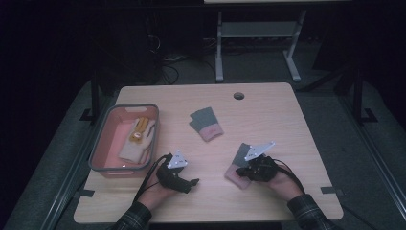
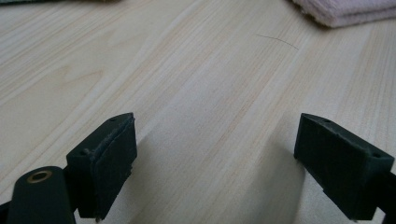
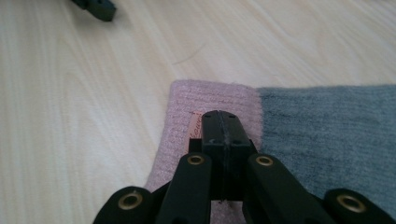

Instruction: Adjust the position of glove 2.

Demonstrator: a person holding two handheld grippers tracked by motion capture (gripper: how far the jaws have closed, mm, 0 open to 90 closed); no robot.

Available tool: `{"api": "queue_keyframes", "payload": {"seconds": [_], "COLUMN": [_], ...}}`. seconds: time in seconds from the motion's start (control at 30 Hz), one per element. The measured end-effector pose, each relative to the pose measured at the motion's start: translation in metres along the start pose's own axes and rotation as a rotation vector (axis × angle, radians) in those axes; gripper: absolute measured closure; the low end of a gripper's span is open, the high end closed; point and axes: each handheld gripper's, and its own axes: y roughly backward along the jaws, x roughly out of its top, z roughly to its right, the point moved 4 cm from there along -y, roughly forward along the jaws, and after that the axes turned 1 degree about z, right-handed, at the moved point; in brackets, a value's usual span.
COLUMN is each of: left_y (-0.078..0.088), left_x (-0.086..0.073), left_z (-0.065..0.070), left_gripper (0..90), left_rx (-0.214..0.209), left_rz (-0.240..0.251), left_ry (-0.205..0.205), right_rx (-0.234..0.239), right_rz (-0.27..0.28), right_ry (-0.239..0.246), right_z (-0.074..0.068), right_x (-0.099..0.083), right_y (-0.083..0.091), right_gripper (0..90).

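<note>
The pink-and-grey sock (image 3: 299, 135) lies flat near the table's (image 1: 268, 110) front right part. The right gripper (image 3: 219, 122) rests over its pink end, jaws pressed together; whether they pinch any fabric I cannot tell. The step in hand looks like gathering socks into the pink basket (image 1: 98, 143) at the left edge, which already holds light-coloured ones. The left gripper (image 2: 215, 154) waits just above bare wood near the front edge, jaws wide apart. A second sock pair (image 1: 206, 123) lies mid-table. The next move calls for a sure hold on the pink end, then a carry leftward.
</note>
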Motion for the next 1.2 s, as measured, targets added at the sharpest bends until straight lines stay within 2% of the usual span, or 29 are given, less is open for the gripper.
{"api": "queue_keyframes", "payload": {"seconds": [0.13,0.17,0.23,0.37,0.53,0.63,0.67,0.73,0.77,0.87,0.93,1.07,1.2], "left_y": [0.0,0.0,0.0,0.0,0.001,0.0,0.0,0.0,-0.001,-0.001,-0.002,-0.002,-0.003], "left_x": [0.0,0.0,0.0,0.0,0.0,0.0,0.001,0.002,0.003,0.005,0.006,0.009,0.012], "left_z": [0.0,0.0,0.0,-0.001,-0.001,-0.001,-0.001,-0.001,0.0,0.0,0.0,0.0,-0.001], "left_gripper": [12.4,12.4,12.7,13.0,13.0,13.0,12.9,13.0,13.0,13.1,13.1,14.8,17.3], "left_rx": [0.0,0.001,0.004,0.013,0.025,0.029,0.03,0.028,0.026,0.023,0.022,0.023,0.019], "left_rz": [0.001,0.0,0.001,-0.001,-0.002,-0.008,-0.013,-0.022,-0.018,-0.035,-0.041,-0.043,-0.036], "left_ry": [0.001,0.0,0.003,0.008,0.02,0.022,0.02,0.032,0.043,0.043,0.039,0.047,0.063], "right_rx": [0.001,-0.008,-0.032,-0.091,-0.175,-0.227,-0.26,-0.285,-0.304,-0.333,-0.335,-0.373,-0.36], "right_rz": [0.014,0.022,0.048,0.087,0.115,0.131,0.132,0.122,0.116,0.104,0.106,0.098,0.095], "right_ry": [0.011,0.007,0.009,-0.033,-0.111,-0.135,-0.147,-0.169,-0.178,-0.19,-0.203,-0.199,-0.203], "right_z": [-0.001,0.0,0.003,0.01,0.024,0.033,0.036,0.041,0.044,0.048,0.049,0.052,0.054], "right_x": [0.001,0.001,0.0,-0.008,-0.028,-0.04,-0.044,-0.053,-0.057,-0.069,-0.074,-0.081,-0.083], "right_y": [0.001,0.004,0.01,0.023,0.038,0.046,0.047,0.05,0.051,0.053,0.055,0.055,0.051], "right_gripper": [89.6,86.5,79.8,62.9,38.9,26.2,23.8,17.8,16.0,13.9,13.6,13.1,11.0]}}
